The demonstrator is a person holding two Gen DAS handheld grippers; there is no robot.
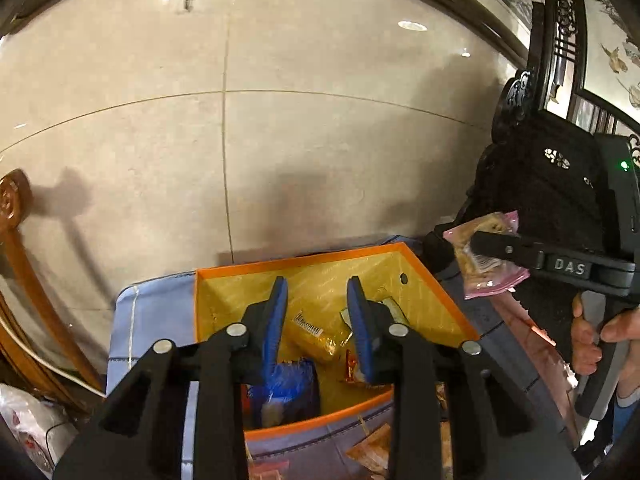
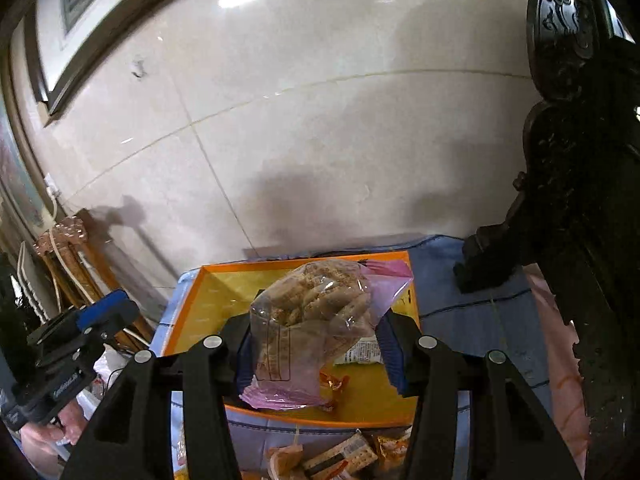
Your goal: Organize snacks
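Observation:
An orange box (image 1: 300,262) with a yellow inside stands on a blue cloth. In it lie a yellow packet (image 1: 314,338), a blue packet (image 1: 288,384) and an orange-red wrapper (image 1: 351,364). My left gripper (image 1: 317,284) hovers over the box, its blue pads apart with nothing between them. At the right, my right gripper (image 1: 480,248) is shut on a clear and pink bag of biscuits (image 1: 478,276). In the right wrist view that bag (image 2: 316,300) hangs between the fingers of the right gripper (image 2: 318,328), above the box (image 2: 280,266). The left gripper (image 2: 100,320) shows at the left edge.
Several loose snack packets (image 2: 340,456) lie on the blue cloth (image 1: 156,312) in front of the box. A dark carved wooden stand (image 2: 568,200) rises at the right. A wooden chair (image 1: 24,260) stands at the left. A tiled wall is behind. A person's hand (image 1: 588,344) grips the right handle.

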